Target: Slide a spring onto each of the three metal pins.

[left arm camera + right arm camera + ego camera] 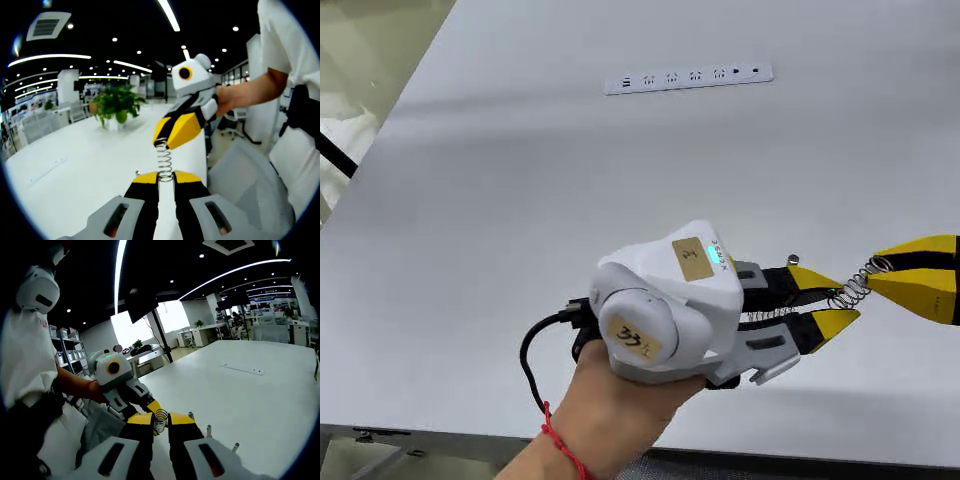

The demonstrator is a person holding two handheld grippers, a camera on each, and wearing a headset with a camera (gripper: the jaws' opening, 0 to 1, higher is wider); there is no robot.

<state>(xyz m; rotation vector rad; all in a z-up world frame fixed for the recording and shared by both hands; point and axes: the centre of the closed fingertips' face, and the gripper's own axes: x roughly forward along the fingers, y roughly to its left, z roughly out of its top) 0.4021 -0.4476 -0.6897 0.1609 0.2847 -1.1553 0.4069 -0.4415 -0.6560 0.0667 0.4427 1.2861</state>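
1. Between the two tongs' tips stretches one spring [853, 285]; the left tongs [842, 300] and right tongs [872, 272] each pinch an end.
2. Just beside the right tongs, three pins [208, 430] look bare, so seemingly none is loaded yet.

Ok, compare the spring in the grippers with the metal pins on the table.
The spring is an open wire coil; the pins are short solid posts. The spring is held up off the surface, one end in the left gripper, the other in the right gripper; the pins stand upright on the table, each bare. There is one spring and three pins. Both look like silvery metal.
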